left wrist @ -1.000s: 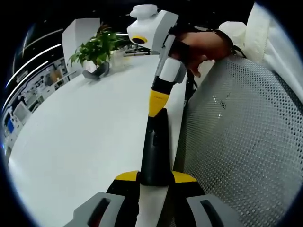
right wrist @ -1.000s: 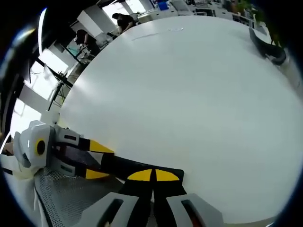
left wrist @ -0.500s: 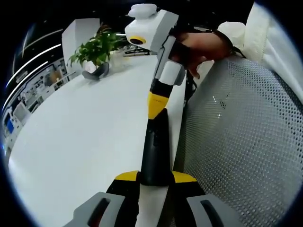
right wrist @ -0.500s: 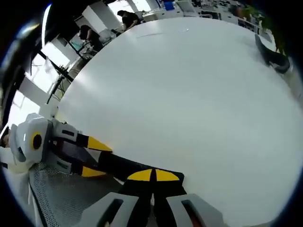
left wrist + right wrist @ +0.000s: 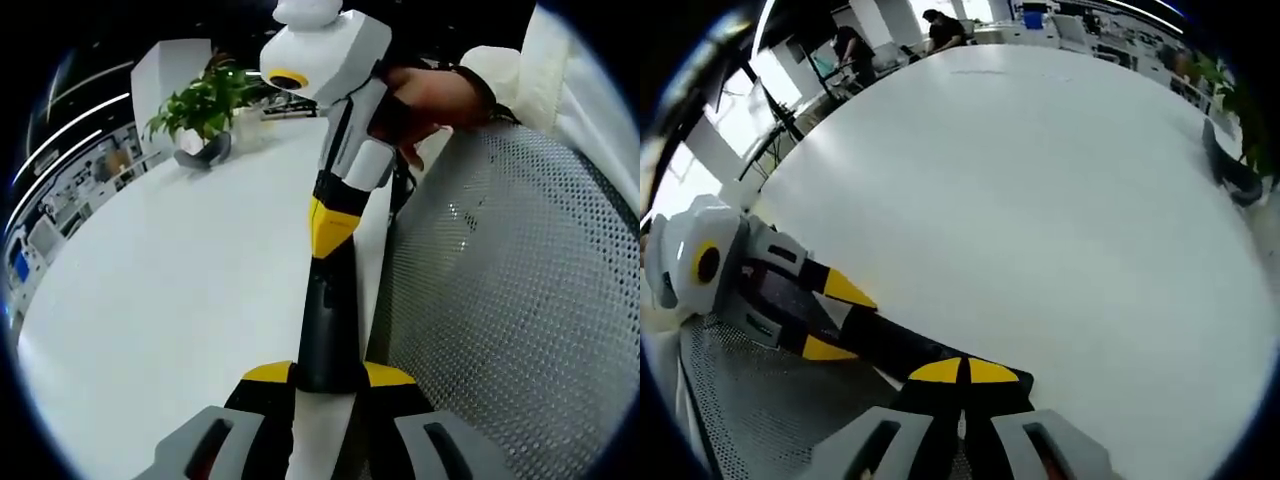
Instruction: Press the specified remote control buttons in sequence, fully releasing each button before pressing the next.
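Left gripper clenched on the near end of the remote control, a dark slim bar held along the edge of the white surface, beside a perforated grey chair back. In the right gripper view the same remote ran between the left gripper's yellow-tipped fingers and the right gripper.

Right gripper: its two yellow tips met with no gap, clenched together, resting on the far end of the remote; seen in the left gripper view as the yellow tip pointing down onto the remote's top face. Whether a button was depressed could not be told; the button face was too dark to read.

Judgement: a press was under way somewhere in the sequence. Count of presses done and left could not be established.

Background: potted plant.
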